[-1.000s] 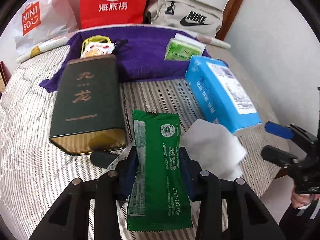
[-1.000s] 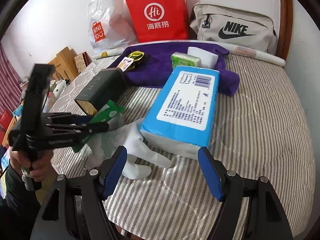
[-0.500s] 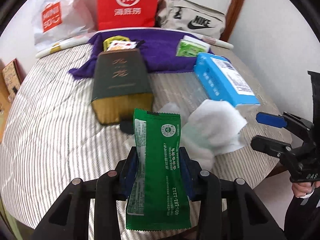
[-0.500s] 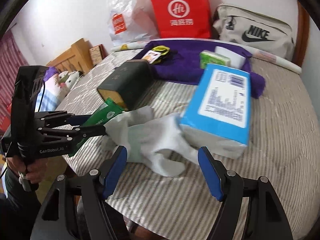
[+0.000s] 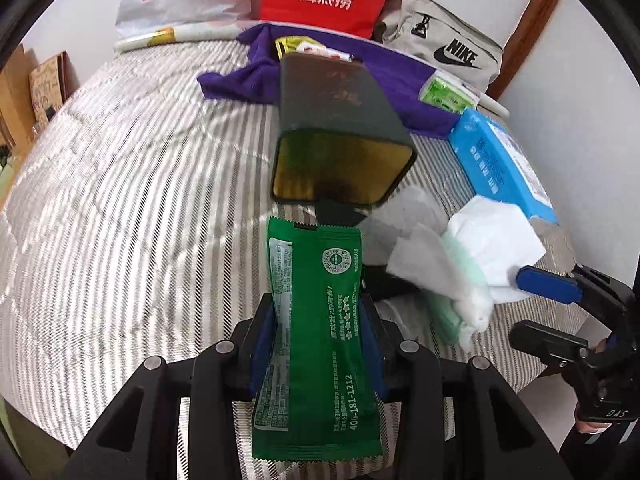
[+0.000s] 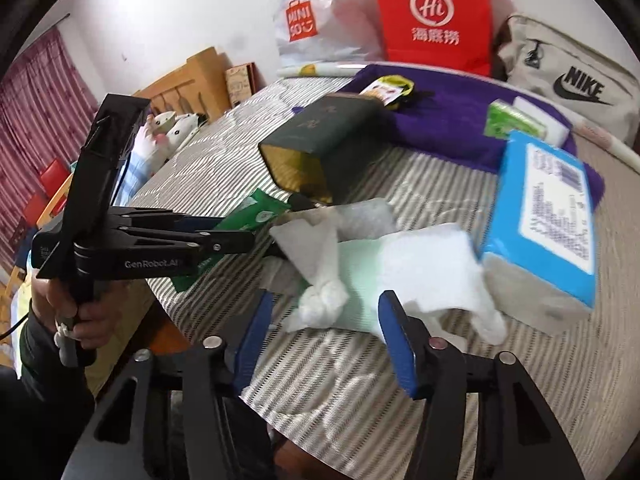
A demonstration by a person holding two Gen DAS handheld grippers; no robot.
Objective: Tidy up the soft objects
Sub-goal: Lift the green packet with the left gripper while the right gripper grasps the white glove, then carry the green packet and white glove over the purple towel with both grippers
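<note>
Tin (image 5: 340,136) mouth lies dead ahead of your left gripper (image 5: 318,344), clamped on the sachet (image 5: 316,344), its length pointing in.

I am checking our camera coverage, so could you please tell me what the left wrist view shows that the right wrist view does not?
Only the left wrist view shows the printed face of the green sachet clamped in the left gripper. Only the right wrist view shows the red curtain and wooden headboard. Both show the dark green tin, blue tissue pack and crumpled white tissue.
</note>
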